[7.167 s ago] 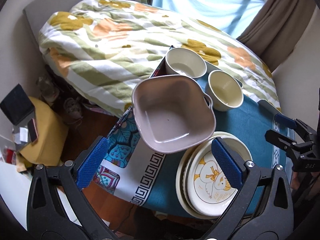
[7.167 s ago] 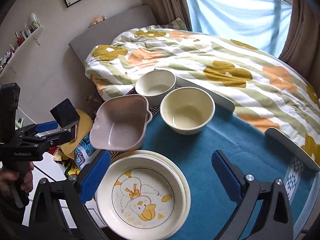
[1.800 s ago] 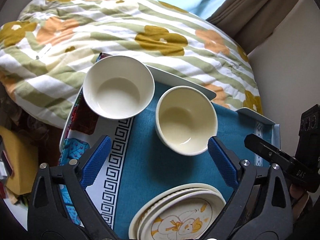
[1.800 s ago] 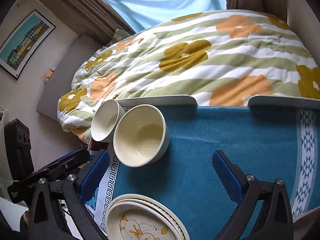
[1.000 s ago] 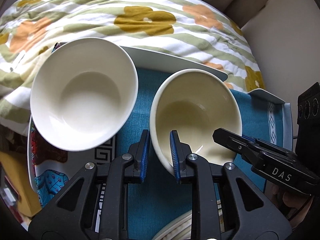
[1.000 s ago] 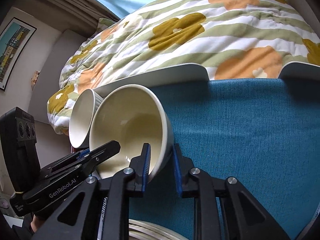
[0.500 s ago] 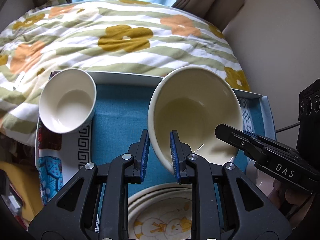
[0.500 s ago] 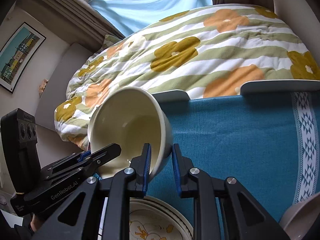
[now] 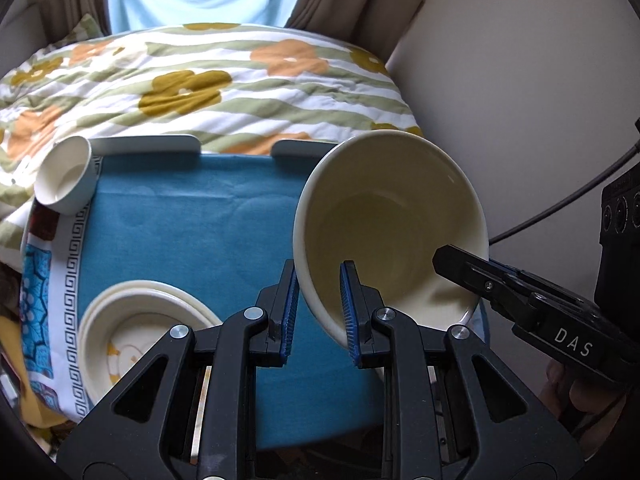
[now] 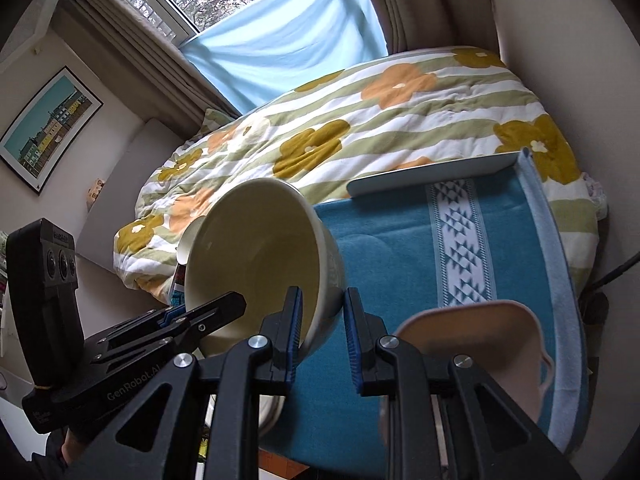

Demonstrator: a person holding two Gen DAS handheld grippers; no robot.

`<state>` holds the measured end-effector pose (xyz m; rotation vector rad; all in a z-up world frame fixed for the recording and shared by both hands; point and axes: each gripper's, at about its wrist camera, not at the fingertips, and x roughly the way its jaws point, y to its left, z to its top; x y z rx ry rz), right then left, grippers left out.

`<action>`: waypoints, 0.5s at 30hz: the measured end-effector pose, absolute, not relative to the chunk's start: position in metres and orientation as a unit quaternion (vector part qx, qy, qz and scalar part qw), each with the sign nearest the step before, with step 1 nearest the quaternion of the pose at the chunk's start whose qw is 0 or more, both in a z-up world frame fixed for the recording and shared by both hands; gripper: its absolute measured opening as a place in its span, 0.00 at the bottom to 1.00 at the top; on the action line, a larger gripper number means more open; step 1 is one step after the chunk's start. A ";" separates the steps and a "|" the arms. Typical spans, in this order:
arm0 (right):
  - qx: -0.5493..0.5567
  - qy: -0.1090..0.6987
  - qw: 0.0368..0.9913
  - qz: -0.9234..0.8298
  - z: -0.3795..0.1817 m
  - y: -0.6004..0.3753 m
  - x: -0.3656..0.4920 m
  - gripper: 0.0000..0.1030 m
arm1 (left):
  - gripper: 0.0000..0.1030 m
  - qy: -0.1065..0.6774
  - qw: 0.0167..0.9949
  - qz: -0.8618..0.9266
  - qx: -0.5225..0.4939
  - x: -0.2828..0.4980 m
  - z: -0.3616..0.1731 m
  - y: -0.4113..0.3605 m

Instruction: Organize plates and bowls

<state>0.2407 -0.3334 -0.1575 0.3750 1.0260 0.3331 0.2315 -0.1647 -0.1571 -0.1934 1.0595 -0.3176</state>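
- Left wrist view: the left hand-held gripper [image 9: 318, 308] is clamped on the near-left rim of the cream bowl [image 9: 390, 224], one blue pad inside the wall and one outside. The bowl hangs tilted above the right part of the desk [image 9: 192, 224], clear of the teal cloth, its mouth turned toward the camera.
- At the right of this view the right hand-held gripper [image 9: 460, 258] bites the opposite rim, so the bowl is carried between two grips.
- Near left on the cloth sits the stack of plates [image 9: 136, 312] with a duck picture on top; far left stands the small white bowl [image 9: 64, 180], touching the desk's raised edge, well apart from the carried bowl.
- Right wrist view: the right hand-held gripper [image 10: 320, 322] is closed on the cream bowl [image 10: 256, 256] at its near-right rim, pads on both faces of the wall. The left hand-held gripper [image 10: 224, 304] comes in from the near left onto the other rim.
- Near right on the desk [image 10: 400, 252] lies the pink square dish [image 10: 472, 340], just beside and below the carried bowl.
- Handling, as a judgement: the bowl looks like glazed ceramic, so stiff, fairly heavy, smooth and breakable. A thin rim pinch on a slick wall can slip or twist, so two opposed rim grips suit it; it wants a level, gentle set-down, rim clear of the dish's edge.
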 end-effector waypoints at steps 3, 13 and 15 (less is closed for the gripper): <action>0.174 0.485 0.844 0.149 -0.154 -0.365 0.222 0.19 | 0.18 0.504 0.844 -0.162 -0.092 0.214 -0.156 -0.197; 0.186 0.522 0.825 0.110 -0.190 -0.415 0.188 0.19 | 0.18 0.556 0.810 -0.181 -0.041 0.190 -0.191 -0.266; 0.197 0.531 0.818 0.099 -0.203 -0.421 0.186 0.19 | 0.18 0.569 0.801 -0.186 -0.023 0.192 -0.204 -0.274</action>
